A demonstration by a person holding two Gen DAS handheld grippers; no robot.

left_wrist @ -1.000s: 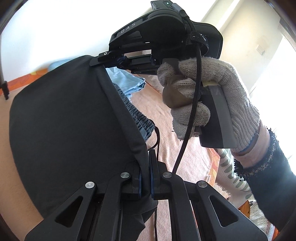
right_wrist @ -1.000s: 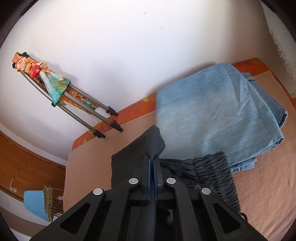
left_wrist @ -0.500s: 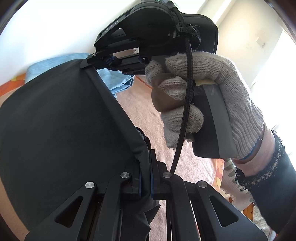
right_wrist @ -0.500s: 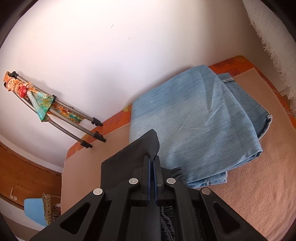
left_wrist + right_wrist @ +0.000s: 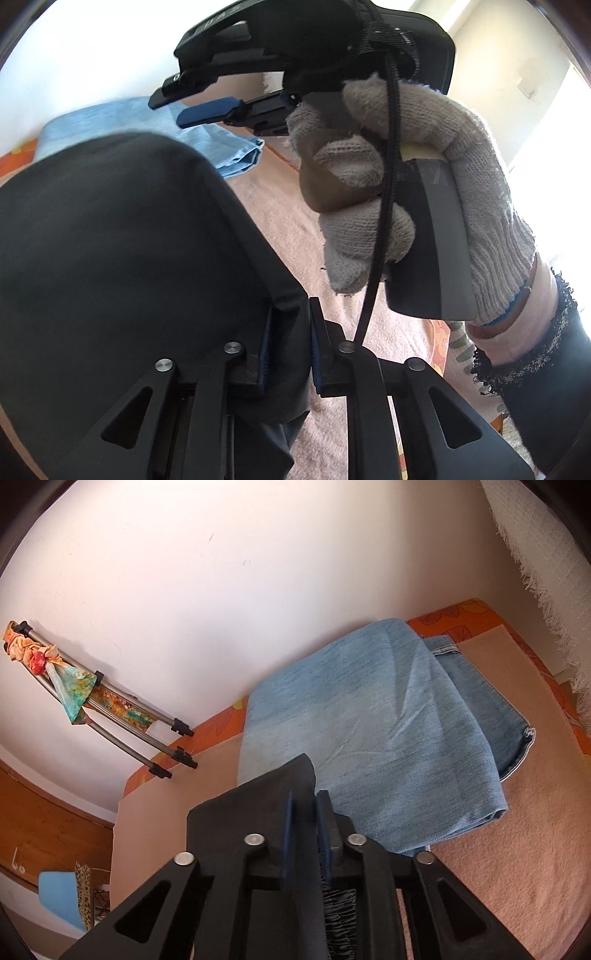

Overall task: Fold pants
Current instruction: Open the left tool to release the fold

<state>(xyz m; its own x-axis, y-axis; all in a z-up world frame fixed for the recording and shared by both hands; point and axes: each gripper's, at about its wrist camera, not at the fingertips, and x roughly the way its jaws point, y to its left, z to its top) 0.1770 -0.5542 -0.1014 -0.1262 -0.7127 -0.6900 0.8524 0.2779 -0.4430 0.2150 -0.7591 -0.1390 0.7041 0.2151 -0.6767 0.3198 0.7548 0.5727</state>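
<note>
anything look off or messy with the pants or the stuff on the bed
Nothing stands out. The black pants drape between both opening grippers, and the folded jeans lie flat on the bed cover.

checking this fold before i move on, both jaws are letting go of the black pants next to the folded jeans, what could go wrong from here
1. Both jaws have just been opening, yet black pants fabric sits between those of the left gripper and the right gripper. Pulling back now could snag it and drag the fold open.
2. The pants' corner lies against the folded jeans; it may end up overlapping that pile.
3. The right gripper's cable hangs near the left jaws and might catch.
</note>
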